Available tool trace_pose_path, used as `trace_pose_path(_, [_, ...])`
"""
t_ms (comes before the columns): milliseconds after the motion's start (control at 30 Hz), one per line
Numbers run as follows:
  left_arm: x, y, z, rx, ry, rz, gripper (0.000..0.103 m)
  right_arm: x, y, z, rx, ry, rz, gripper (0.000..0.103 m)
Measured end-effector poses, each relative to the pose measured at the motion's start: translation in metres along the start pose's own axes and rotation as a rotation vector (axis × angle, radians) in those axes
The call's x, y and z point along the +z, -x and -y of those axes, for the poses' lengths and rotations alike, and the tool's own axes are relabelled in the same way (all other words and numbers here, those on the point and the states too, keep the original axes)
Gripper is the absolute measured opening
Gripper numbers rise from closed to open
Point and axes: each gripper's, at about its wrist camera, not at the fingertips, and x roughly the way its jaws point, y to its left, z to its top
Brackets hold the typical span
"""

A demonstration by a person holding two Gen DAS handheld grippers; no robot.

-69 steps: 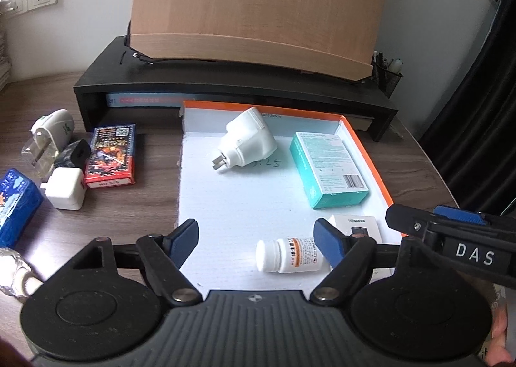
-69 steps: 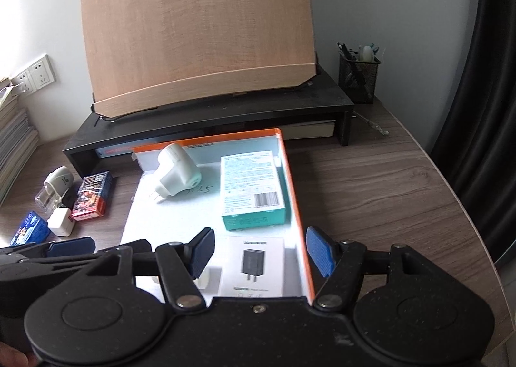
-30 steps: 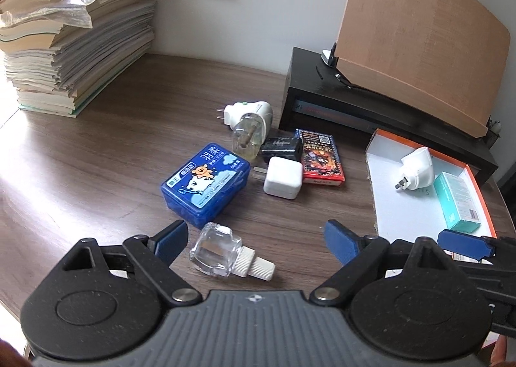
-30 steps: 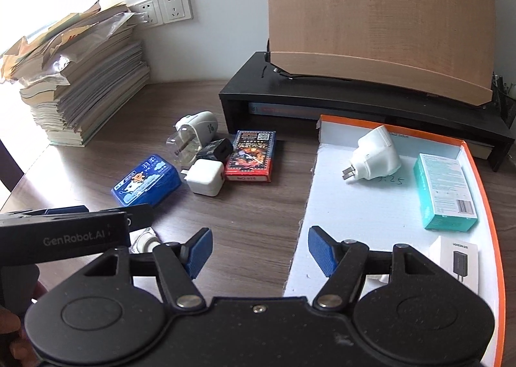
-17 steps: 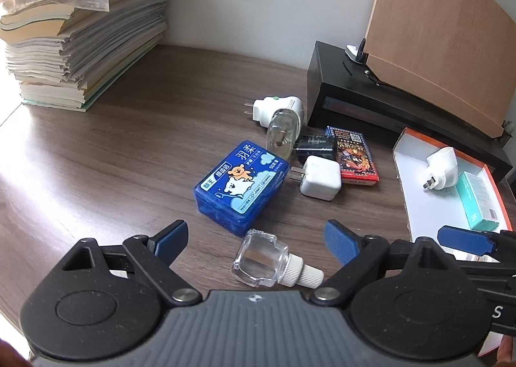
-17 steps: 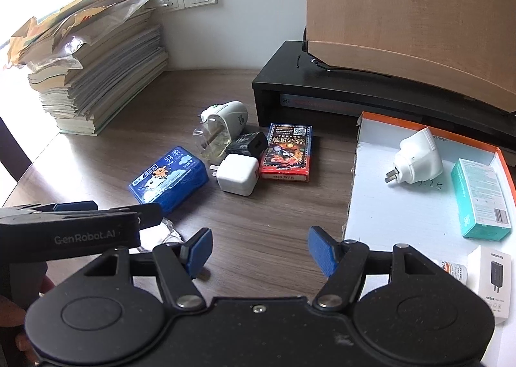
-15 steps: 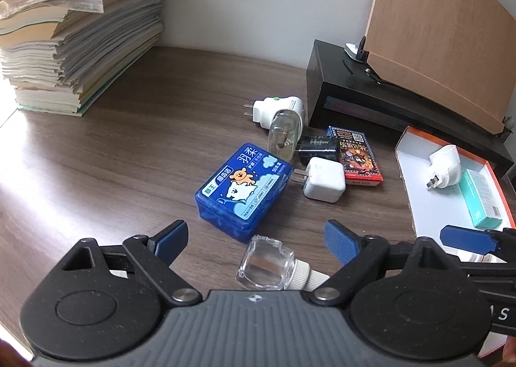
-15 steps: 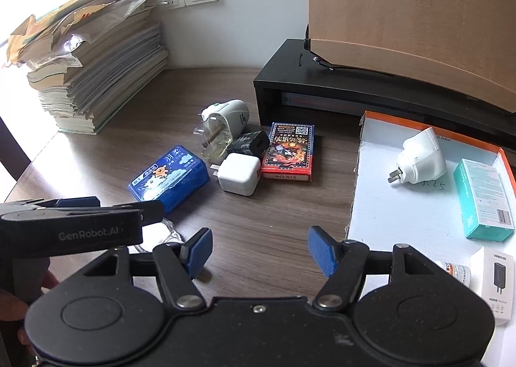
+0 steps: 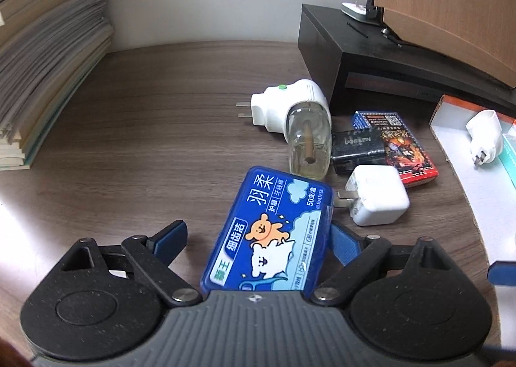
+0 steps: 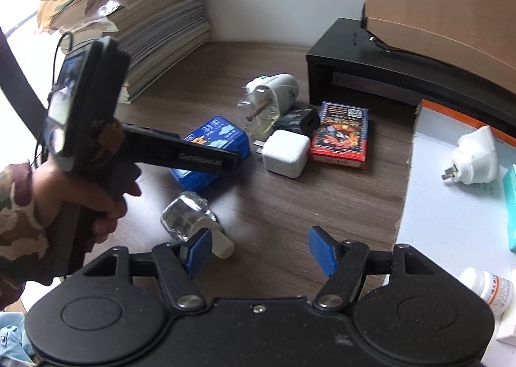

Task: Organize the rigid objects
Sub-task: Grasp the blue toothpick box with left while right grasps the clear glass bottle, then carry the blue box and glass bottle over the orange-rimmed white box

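Observation:
A blue floss-pick box (image 9: 271, 231) lies flat on the wooden desk, between the fingers of my left gripper (image 9: 258, 235). The jaws are closing: the right pad is at the box's edge, while a gap shows at the left pad. In the right wrist view, that gripper (image 10: 206, 160), held by a hand in a camouflage sleeve, reaches over the same box (image 10: 222, 135). My right gripper (image 10: 261, 251) is open and holds nothing. A clear glass bottle (image 10: 185, 217) with a white cap lies just beyond its left finger.
Behind the box lie a white plug-in vaporizer (image 9: 290, 109), a black charger (image 9: 358, 149), a white charger cube (image 9: 377, 199) and a red card box (image 9: 406, 148). An orange-rimmed tray (image 10: 451, 222) at right holds an adapter (image 10: 474, 154) and a pill bottle (image 10: 490, 289). A paper stack (image 9: 48, 61) stands left, a black stand (image 9: 371, 67) behind.
My left gripper moved forward and down past the glass bottle and now straddles the blue box, its jaws narrower. My right gripper shifted left and lower, close to the glass bottle.

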Motion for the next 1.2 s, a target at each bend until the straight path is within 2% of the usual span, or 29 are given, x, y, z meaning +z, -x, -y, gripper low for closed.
trace_pose_path(33, [0.0,-0.002,0.0,0.0,-0.008,0.008,0.089,0.001,-0.004,-0.003,0.019,0.023,-0.007,0.081])
trace_pose_path(133, [-0.001,0.001,-0.001,0.004,-0.03,0.041,0.065,0.003,-0.016,-0.012,0.057,0.078,-0.028,0.081])
trace_pose_path(167, [0.0,0.003,-0.003,0.003,-0.024,0.041,0.063,0.004,-0.021,-0.015,0.073,0.099,-0.034,0.081])
trace_pose_path(267, [-0.003,0.008,-0.016,-0.022,0.039,0.039,0.063,0.008,-0.035,-0.024,0.112,0.157,-0.055,0.082])
trace_pose_path(433, [-0.012,0.034,-0.035,0.017,0.132,0.061,0.063,0.012,-0.056,-0.04,0.154,0.263,-0.075,0.082])
trace_pose_path(600, [-0.026,0.063,-0.051,0.045,0.224,0.09,0.063,0.012,-0.072,-0.047,0.147,0.32,-0.067,0.081])
trace_pose_path(700, [-0.035,0.074,-0.057,0.058,0.274,0.098,0.063,0.012,-0.07,-0.051,0.141,0.338,-0.051,0.062])
trace_pose_path(833, [-0.044,0.08,-0.057,0.072,0.313,0.097,0.063,0.008,-0.065,-0.048,0.111,0.318,-0.04,0.062])
trace_pose_path(967, [-0.049,0.087,-0.049,0.073,0.328,0.103,0.063,0.008,-0.048,-0.035,0.095,0.221,-0.012,0.062])
trace_pose_path(1200, [-0.045,0.096,-0.015,0.054,0.281,0.135,0.063,0.006,-0.006,-0.017,0.02,0.114,0.078,0.061])
